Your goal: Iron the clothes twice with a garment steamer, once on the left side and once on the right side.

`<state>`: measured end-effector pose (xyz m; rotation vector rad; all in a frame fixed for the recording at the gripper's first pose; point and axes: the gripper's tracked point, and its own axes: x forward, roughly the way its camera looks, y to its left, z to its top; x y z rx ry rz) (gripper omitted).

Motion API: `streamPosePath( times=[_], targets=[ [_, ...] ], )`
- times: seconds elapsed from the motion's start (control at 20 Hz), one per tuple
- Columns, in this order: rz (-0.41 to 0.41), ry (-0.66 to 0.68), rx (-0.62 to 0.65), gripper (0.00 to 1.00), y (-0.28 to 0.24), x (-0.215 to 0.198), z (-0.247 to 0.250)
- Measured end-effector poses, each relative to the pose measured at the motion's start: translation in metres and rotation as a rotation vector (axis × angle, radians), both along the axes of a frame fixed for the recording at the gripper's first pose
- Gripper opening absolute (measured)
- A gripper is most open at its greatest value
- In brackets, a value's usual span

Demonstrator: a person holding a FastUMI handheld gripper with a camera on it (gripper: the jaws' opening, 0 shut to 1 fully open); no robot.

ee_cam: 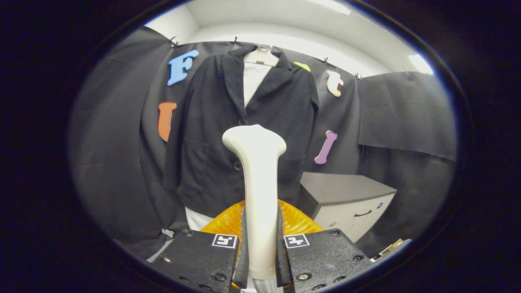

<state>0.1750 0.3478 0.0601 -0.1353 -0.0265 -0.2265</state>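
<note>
The gripper (260, 248) was clamped narrowly on the upright white handle of the garment steamer (257, 183), both fingers pressing its sides. Just beyond the steamer's head hung a dark jacket (211, 134) over a white shirt (252, 83) on a hanger (263, 55), with a grey cabinet (346, 199) beside it.

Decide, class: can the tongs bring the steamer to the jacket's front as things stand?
Probably yes. The tongs are shut on the steamer, and nothing stands between its head and the hanging jacket just beyond.

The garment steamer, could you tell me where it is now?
The garment steamer stands upright, clamped between the hand-held gripper's fingers, before the hanging black jacket.
</note>
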Motion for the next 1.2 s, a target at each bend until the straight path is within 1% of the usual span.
streamPosePath(
  times=[0.25, 0.35, 0.5, 0.65, 0.9, 1.1, 1.2],
  targets=[
    [0.047, -0.160, -0.007, 0.29, 0.040, 0.001, 0.096],
    [0.050, -0.225, -0.032, 0.29, 0.051, 0.007, 0.132],
    [0.053, -0.279, -0.053, 0.29, 0.073, 0.023, 0.179],
    [0.036, -0.321, -0.091, 0.29, 0.083, 0.041, 0.221],
    [0.027, -0.320, -0.147, 0.29, 0.090, 0.082, 0.262],
    [0.008, -0.294, -0.182, 0.29, 0.090, 0.116, 0.276],
    [0.006, -0.265, -0.195, 0.29, 0.089, 0.133, 0.268]
  ],
)
